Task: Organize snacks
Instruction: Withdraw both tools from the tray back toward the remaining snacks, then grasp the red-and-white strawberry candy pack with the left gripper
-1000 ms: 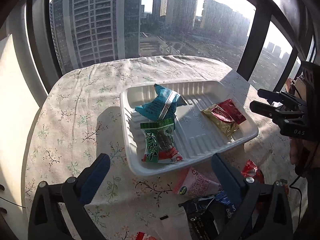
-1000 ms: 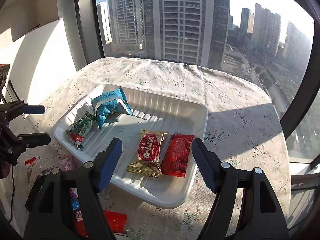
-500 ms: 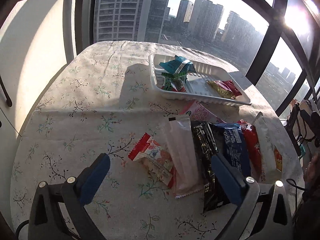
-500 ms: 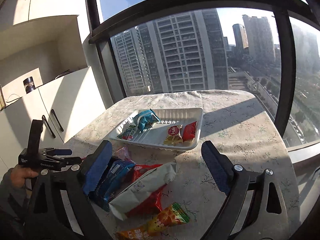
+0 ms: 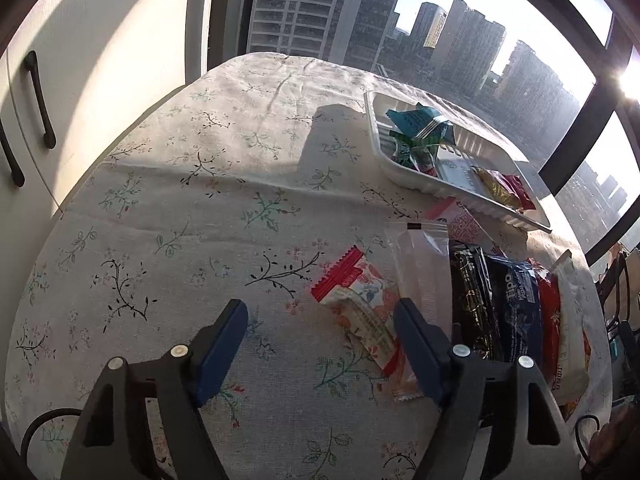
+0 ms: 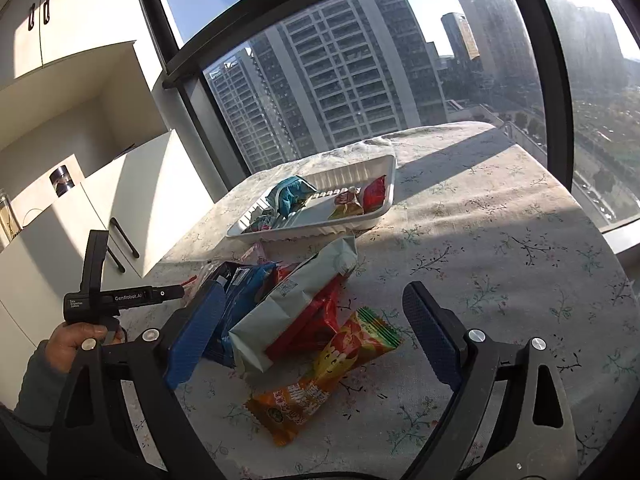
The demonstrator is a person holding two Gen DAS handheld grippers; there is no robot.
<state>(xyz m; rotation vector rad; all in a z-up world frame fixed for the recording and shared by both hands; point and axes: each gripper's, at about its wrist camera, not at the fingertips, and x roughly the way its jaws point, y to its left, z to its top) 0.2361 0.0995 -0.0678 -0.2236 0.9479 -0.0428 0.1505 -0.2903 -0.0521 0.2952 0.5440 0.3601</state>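
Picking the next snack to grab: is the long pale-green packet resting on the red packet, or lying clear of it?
Touching. In the right wrist view the pale-green packet lies across the red packet, covering part of it with no gap between them.

Left tool (image 5: 320,336) and right tool (image 6: 312,320) both gape wide, apparently holding nothing.

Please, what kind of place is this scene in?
Probably a high-rise flat, in a kitchen or dining corner. A table under a floral tablecloth stands against a big window facing tall apartment towers, and white cabinets with black handles stand beside it.
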